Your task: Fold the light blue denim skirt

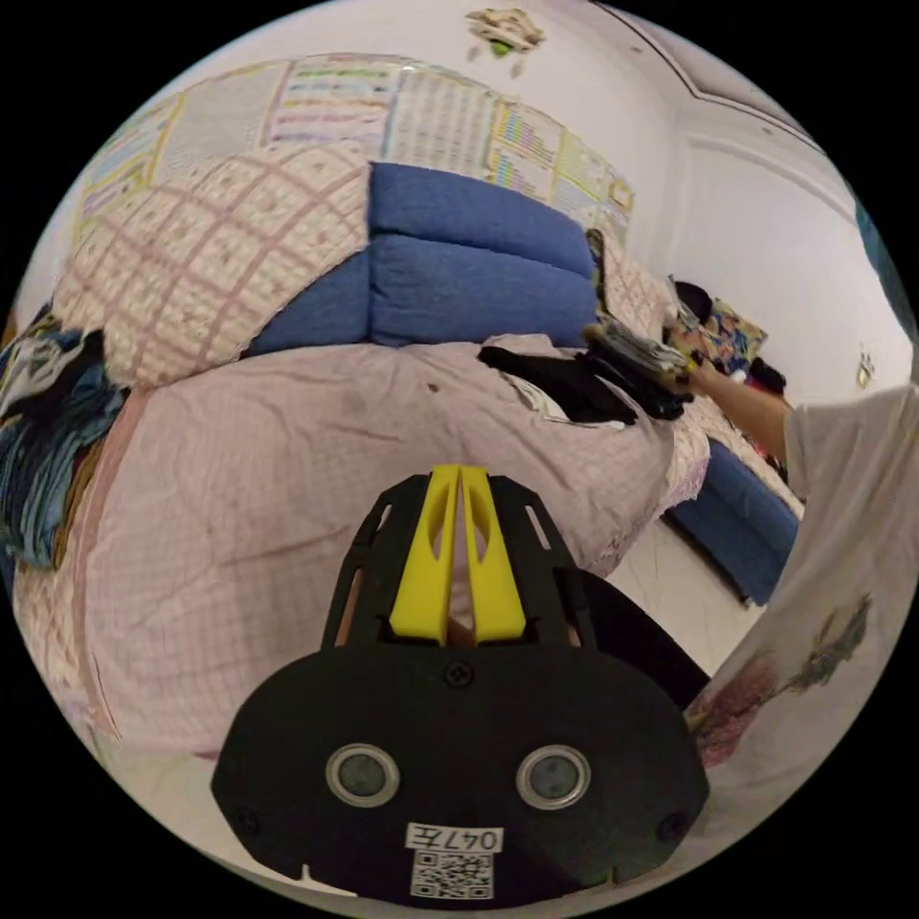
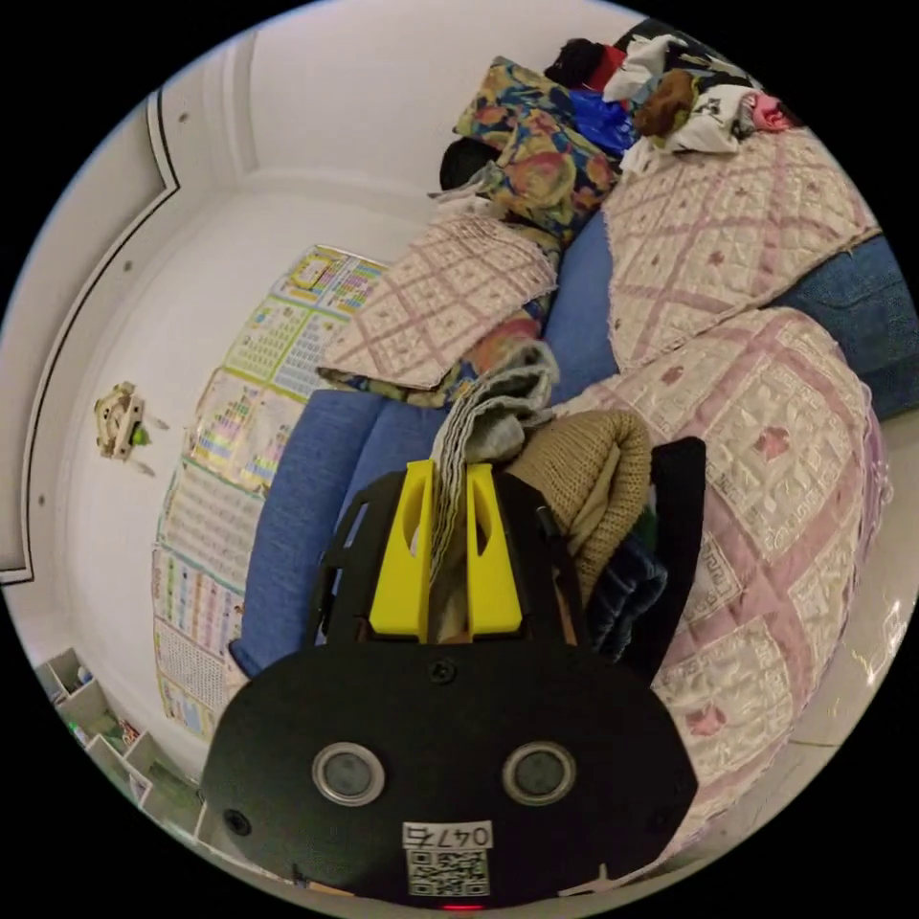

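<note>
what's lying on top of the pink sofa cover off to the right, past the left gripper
A heap of black clothes lies on the pink sofa cover, with a light piece peeking out beneath. A person's arm reaches to it. What lies deeper is hidden.

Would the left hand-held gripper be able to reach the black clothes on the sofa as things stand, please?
Probably yes: the left hand-held gripper hangs shut and empty above the pink sofa cover, and nothing stands between it and the black clothes.

The left black-and-yellow two-jaw gripper [image 1: 459,479] sits lower centre, jaws pressed together; the right black-and-yellow two-jaw gripper [image 2: 448,479], mid-frame, clamps striped grey fabric [image 2: 479,421].
</note>
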A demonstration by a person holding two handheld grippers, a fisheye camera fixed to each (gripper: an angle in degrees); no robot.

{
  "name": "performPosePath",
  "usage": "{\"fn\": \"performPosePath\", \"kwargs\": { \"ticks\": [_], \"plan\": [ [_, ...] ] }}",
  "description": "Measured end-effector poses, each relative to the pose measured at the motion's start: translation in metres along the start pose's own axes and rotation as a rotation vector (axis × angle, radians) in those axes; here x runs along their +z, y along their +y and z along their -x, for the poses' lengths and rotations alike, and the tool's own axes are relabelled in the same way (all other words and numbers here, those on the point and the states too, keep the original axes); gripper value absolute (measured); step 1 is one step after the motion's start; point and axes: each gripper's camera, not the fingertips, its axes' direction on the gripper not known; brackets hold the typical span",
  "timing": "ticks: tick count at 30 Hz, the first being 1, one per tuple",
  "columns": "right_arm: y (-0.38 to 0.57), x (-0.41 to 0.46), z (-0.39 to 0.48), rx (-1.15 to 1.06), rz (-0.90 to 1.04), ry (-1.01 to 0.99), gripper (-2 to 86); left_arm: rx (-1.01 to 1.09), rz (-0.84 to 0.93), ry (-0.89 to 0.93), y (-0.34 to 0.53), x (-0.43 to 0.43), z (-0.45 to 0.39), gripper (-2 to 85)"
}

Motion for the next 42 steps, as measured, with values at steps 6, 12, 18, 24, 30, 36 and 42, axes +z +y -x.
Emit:
{"fn": "performPosePath", "kwargs": {
  "ticks": [6,12,18,24,30,36,42],
  "plan": [
    [-0.005,-0.008,0.019,-0.002,0.117,0.011,5.1,-0.075,-0.075,-0.026,-0.015,-0.014,-0.004,-1.0],
    [0.026,-0.067,0.095,-0.237,-0.046,0.153,4.3,-0.042,-0.076,0.006,-0.028,-0.027,-0.031,-1.0],
    [0.109,0.001,0.245,-0.814,0.225,0.216,0.9,0.039,-0.068,-0.026,-0.041,-0.048,-0.062,-1.0],
    [0.187,0.076,0.275,-0.815,0.329,0.597,-0.5,0.208,-0.001,-0.177,-0.035,-0.082,-0.104,-1.0],
    [0.294,0.034,0.39,-1.042,-0.066,0.612,-0.6,0.222,0.063,-0.298,-0.027,-0.119,-0.105,-1.0],
    [0.481,-0.001,0.498,-1.473,0.303,0.049,0.0,0.043,-0.022,-0.132,-0.037,-0.15,-0.084,-1.0],
    [0.657,0.021,0.541,-1.791,0.512,0.002,7.9,-0.07,-0.069,0.035,-0.046,-0.181,-0.079,-1.0]
  ]
}}
